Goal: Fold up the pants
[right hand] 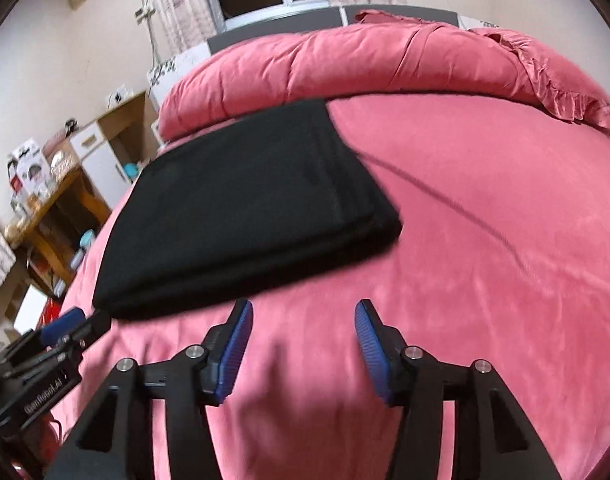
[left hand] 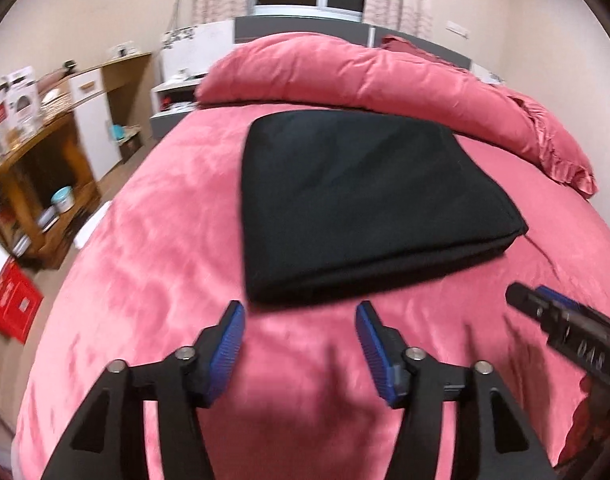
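The black pants (left hand: 365, 204) lie folded into a thick flat rectangle on the pink bed (left hand: 145, 240). In the left wrist view my left gripper (left hand: 300, 312) hovers just short of the bundle's near edge, its blue pads apart with only bedsheet between them. The right gripper shows at that view's right edge, side-on. In the right wrist view the folded pants (right hand: 245, 220) sit up and to the left, and my right gripper (right hand: 303, 310) stands open over bare sheet to the right of the bundle's near edge. Part of the left gripper (right hand: 65, 324) shows at lower left.
A rolled pink duvet (left hand: 365, 76) and a frilled pillow (left hand: 553, 148) lie across the head of the bed. A wooden desk with boxes (left hand: 33, 140), a white cabinet (left hand: 93, 120) and a red box on the floor (left hand: 9, 300) stand to the left. A thin dark cord (right hand: 445, 196) crosses the sheet.
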Tool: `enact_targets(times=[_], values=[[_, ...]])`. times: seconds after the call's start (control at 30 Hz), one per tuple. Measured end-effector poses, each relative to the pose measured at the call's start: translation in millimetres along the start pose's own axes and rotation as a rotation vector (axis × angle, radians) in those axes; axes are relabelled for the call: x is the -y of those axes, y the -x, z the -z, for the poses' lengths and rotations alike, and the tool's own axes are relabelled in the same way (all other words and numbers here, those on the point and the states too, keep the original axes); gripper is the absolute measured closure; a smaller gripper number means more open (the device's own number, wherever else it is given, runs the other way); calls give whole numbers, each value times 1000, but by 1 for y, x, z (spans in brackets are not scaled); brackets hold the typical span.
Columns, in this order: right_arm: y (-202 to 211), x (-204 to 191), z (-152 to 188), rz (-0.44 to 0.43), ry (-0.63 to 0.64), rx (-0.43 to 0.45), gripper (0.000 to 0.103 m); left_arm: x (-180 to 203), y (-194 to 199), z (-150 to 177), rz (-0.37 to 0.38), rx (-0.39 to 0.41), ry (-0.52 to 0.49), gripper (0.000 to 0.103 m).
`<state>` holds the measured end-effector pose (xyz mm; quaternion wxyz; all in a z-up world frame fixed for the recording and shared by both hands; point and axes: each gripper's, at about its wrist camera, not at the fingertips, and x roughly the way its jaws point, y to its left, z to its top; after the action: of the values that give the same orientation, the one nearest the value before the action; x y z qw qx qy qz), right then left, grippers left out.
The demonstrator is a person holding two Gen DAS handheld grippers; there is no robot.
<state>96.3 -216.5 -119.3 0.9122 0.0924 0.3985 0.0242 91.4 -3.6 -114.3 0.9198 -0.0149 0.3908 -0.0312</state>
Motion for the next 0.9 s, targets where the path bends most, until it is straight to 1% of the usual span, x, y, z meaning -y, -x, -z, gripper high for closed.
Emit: enact_targets(times=[0.13, 0.17, 0.23, 0.3, 0.4, 0.5, 0.67, 0.77, 0.9], values=[[10, -12, 19, 16, 40, 2, 36, -4, 23, 19, 17, 17, -2, 41], [15, -16, 25, 20, 52, 9, 35, -4, 23, 17, 2, 19, -1, 41], [27, -24, 33, 23, 85, 37, 32, -6, 36, 24, -52, 33, -6, 41], [39, -32, 42, 45, 115, 66, 27, -9, 45, 29, -74, 53, -7, 41], [50, -38, 52, 64, 138, 94, 22, -11, 56, 39, -85, 92, 0, 41], [54, -42, 57, 71, 161, 91, 22, -9, 67, 47, -86, 111, -9, 41], [62, -40, 59, 84, 156, 111, 22, -5, 74, 46, -85, 125, -20, 41], [68, -38, 61, 95, 148, 129, 22, -5, 76, 48, -74, 124, -16, 41], [69, -32, 61, 92, 124, 129, 22, -3, 75, 52, -87, 116, -20, 41]])
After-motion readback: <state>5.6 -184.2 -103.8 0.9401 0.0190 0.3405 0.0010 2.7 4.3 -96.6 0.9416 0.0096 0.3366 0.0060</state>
